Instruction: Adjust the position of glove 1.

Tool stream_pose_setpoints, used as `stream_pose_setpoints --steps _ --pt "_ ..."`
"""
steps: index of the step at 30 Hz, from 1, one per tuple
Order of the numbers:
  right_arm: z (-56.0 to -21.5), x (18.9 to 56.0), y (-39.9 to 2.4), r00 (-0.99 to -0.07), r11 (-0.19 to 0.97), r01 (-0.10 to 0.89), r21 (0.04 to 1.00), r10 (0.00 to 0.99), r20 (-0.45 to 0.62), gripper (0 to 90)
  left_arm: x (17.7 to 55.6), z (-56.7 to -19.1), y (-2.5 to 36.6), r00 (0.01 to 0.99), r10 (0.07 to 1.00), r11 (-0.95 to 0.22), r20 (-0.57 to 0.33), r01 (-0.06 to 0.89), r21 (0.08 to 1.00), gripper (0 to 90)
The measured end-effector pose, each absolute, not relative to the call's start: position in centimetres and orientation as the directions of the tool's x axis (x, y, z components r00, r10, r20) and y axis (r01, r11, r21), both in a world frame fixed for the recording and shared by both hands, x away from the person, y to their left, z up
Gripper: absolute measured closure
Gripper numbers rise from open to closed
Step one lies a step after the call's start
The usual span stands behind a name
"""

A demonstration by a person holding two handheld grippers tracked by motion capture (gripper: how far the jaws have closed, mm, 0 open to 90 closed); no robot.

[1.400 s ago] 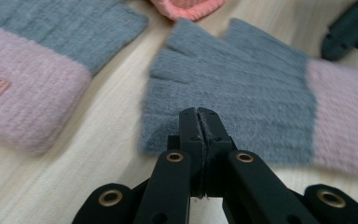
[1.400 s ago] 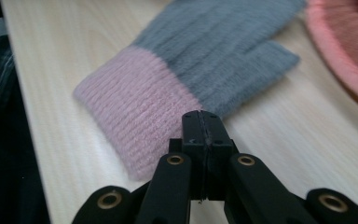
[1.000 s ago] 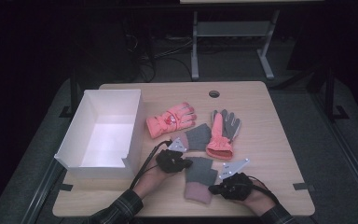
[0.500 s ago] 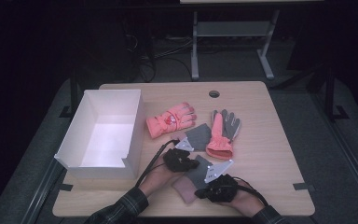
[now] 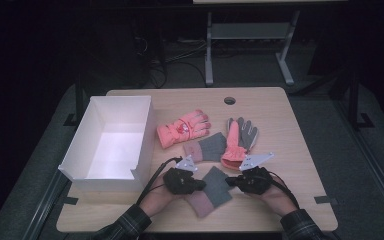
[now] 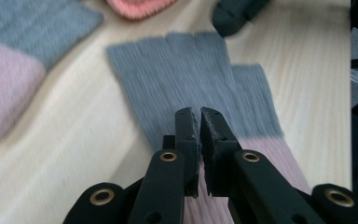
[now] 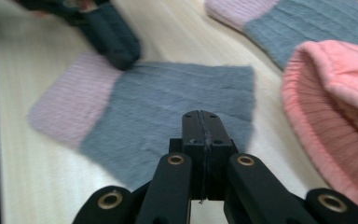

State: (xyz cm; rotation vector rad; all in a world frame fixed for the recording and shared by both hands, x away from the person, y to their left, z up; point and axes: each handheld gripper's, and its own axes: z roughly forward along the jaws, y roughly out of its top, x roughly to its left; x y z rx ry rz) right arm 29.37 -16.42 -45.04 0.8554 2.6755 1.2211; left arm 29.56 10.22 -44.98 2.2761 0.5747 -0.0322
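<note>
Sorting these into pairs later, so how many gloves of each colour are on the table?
Grey-and-pink knit gloves: 2
Coral-pink ski gloves: 1
Grey glove with coral cuff: 1
Total: 4

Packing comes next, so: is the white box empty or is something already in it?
Empty: the white box shows a bare white floor in the high view.

a pale wooden bench [image 5: 300, 130] with rounded corners and a round cable hole [image 5: 229, 100] stands on a dark grey floor [image 5: 365, 150]. behind it, in a dim room, a grey metal frame [image 5: 250, 35] stands with cables [image 5: 155, 60] lying on the floor beside it.
</note>
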Motion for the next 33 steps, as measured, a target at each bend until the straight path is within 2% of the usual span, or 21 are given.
stream_pose_setpoints --steps 7,20,24,30,33 --pt "-46.3 29.8 -15.8 -0.845 0.588 0.464 0.663 0.519 0.131 89.8 29.3 -45.4 10.2 0.9 0.388 -0.615 -0.197 0.412 0.673 85.5" --pt "-46.1 27.4 -18.0 -0.826 0.58 0.499 0.644 0.543 0.15 89.7 29.7 -45.8 7.1 0.926 0.338 -0.644 -0.17 0.359 0.675 87.4" --pt "-45.6 27.3 -18.3 -0.82 0.562 0.496 0.662 0.555 0.143 79.1 29.8 -45.4 7.7 0.927 0.335 -0.635 -0.171 0.356 0.685 80.2" --pt "-45.0 27.4 -19.8 -0.775 0.504 0.509 0.698 0.621 0.117 49.0 30.3 -45.0 8.2 0.928 0.334 -0.639 -0.166 0.352 0.684 54.7" --pt "-45.0 27.3 -20.6 -0.747 0.482 0.524 0.702 0.656 0.106 39.4 30.5 -45.0 8.3 0.932 0.334 -0.645 -0.144 0.337 0.686 43.4"
